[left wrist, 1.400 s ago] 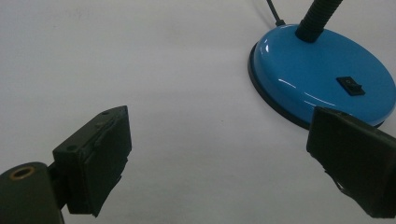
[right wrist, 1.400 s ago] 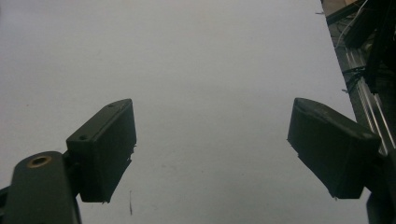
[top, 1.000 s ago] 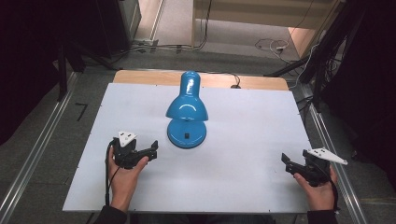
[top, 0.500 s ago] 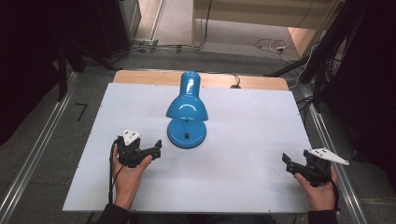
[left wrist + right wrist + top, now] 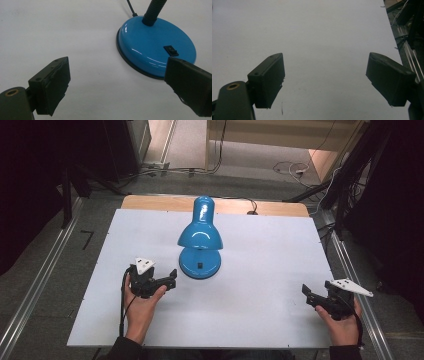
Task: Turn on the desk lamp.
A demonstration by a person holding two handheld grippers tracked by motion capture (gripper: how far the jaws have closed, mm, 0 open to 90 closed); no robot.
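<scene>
- A glossy blue metal desk lamp (image 5: 201,237) stands on the white rectangular tabletop (image 5: 265,270), slightly left of centre and toward the far half.
- The lamp's round blue base (image 5: 156,48) rests flat on the surface. A black rocker switch (image 5: 171,50) sits on the near part of the base.
- A black ribbed gooseneck (image 5: 153,11) rises from the rear of the base. The bell-shaped blue shade (image 5: 200,232) leans over the base toward the near side.
- A thin black cord (image 5: 130,7) runs from behind the base toward the far edge; its end is too small to trace.
- The left hand-held gripper (image 5: 165,282) is held in the left hand (image 5: 142,302), near the base on its left side. Its jaws stand wide apart and hold nothing. In the left gripper view, one jaw overlaps the near rim of the base; contact cannot be confirmed.
- The right hand-held gripper (image 5: 311,296) is held in the right hand (image 5: 342,322) at the near right corner, well apart from the lamp. Its jaws stand wide apart over bare surface.
</scene>
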